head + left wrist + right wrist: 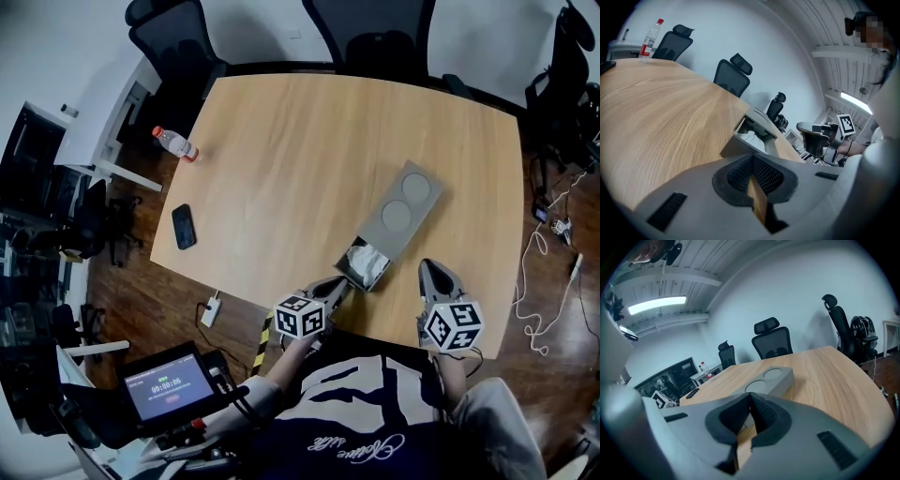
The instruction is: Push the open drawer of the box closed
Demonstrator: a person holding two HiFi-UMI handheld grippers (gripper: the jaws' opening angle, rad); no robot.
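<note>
A grey box (405,207) with two round dents on top lies slantwise on the wooden table (309,141). Its drawer (364,263) stands pulled out toward me, with white crumpled material inside. My left gripper (333,287) is shut and empty, its tips just left of the drawer's front end. In the left gripper view the open drawer (751,132) lies a short way ahead of the left gripper (752,165). My right gripper (435,276) is shut and empty, right of the drawer at the table's near edge. The right gripper view shows the box (769,379) ahead of the right gripper (750,401).
A water bottle (174,142) lies near the table's left edge and a black phone (184,226) sits at its near left corner. Office chairs (370,33) stand along the far side. A handheld screen (169,385) is low at my left. Cables (544,281) trail on the floor at right.
</note>
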